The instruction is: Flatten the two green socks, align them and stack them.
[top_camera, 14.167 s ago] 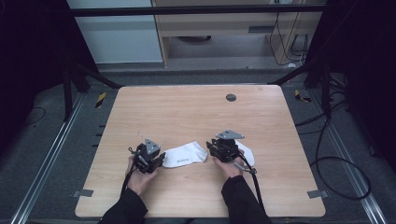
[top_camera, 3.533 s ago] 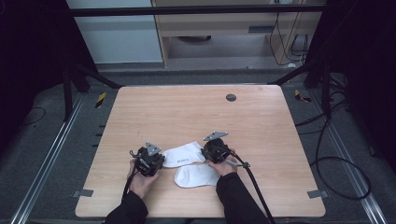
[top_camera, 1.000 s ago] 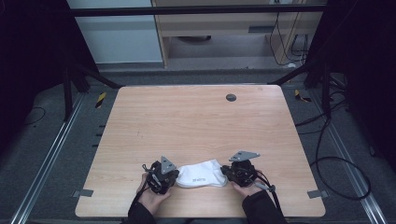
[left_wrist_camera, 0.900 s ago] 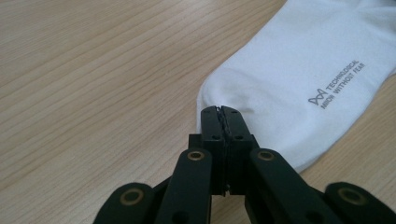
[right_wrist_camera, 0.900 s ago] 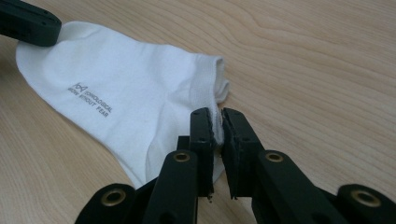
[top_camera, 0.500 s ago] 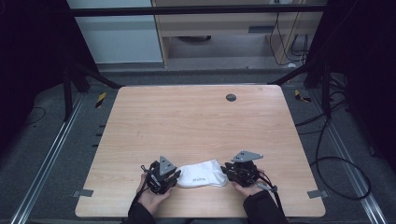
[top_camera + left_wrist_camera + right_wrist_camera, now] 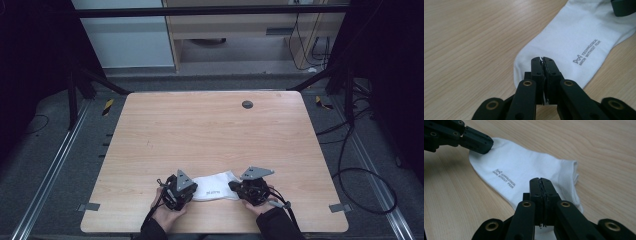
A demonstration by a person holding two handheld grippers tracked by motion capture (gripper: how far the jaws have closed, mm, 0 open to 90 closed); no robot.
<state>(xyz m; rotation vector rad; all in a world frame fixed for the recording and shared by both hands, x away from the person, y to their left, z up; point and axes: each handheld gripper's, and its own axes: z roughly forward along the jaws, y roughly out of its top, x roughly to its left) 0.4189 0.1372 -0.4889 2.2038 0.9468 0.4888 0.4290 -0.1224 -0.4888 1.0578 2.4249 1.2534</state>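
Left hand-held gripper [image 7: 541,59] had just clamped shut over sock's toe end, no fabric visibly pinched. Right hand-held gripper [image 7: 541,180] likewise, shut at cuff end. Sock [image 7: 214,186] flat on bench [image 7: 210,135] near my edge, long axis running gripper to gripper, each equally near.

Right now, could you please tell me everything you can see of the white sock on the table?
The white sock is a soft knit with small grey lettering on its side and a ribbed cuff. It lies flat near the front edge of the wooden table, apparently on a second white layer. The left gripper is at its toe end, the right gripper near its cuff, both with jaws closed.
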